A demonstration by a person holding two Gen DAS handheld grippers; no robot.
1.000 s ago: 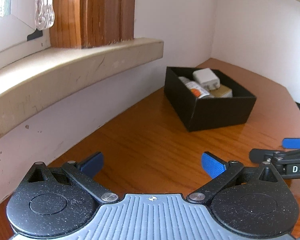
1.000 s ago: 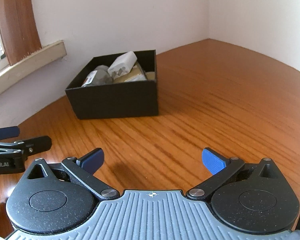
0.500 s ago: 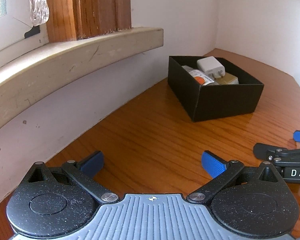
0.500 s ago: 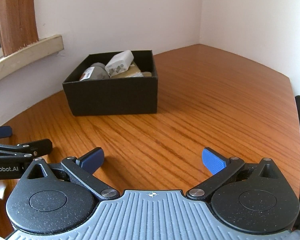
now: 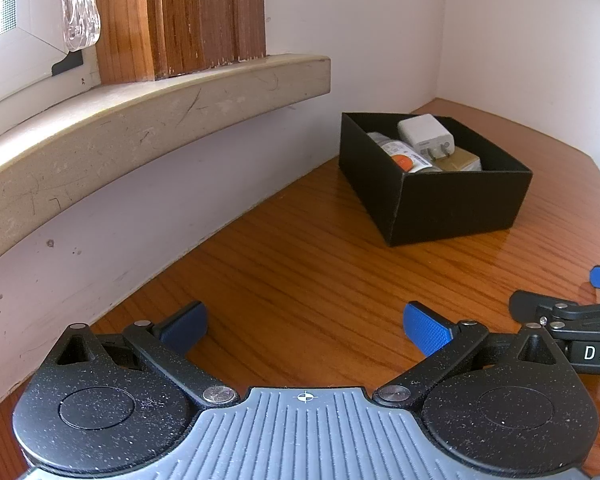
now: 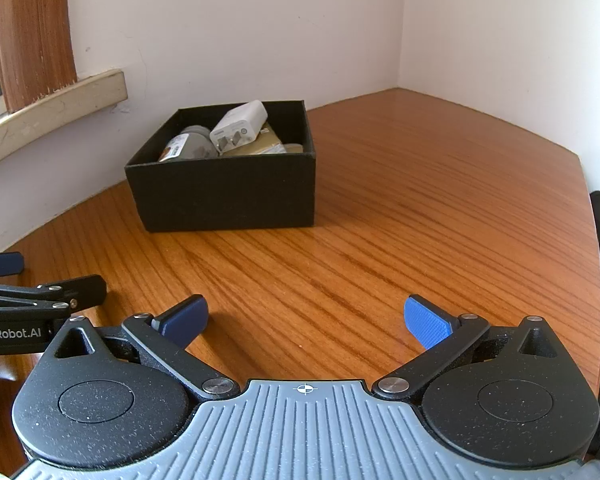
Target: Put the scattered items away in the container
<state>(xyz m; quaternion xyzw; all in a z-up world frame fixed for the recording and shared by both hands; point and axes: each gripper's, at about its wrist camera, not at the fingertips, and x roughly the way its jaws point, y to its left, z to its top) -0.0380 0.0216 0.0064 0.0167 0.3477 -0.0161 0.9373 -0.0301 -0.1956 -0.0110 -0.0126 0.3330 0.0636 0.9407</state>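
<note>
Both jaws stand wide apart and hold nothing. The left gripper [image 5: 304,326] and right gripper [image 6: 306,322] sit low over the wooden table [image 6: 420,200], probably because the job looks done. The white charger [image 6: 240,125] and bottle [image 6: 188,146] lie inside the black box [image 6: 224,192]. The left gripper's side reads "enRobot.AI".

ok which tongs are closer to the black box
Left, though barely: the black box sits ahead and right of the left tongs, ahead and slightly left of the right tongs.
</note>
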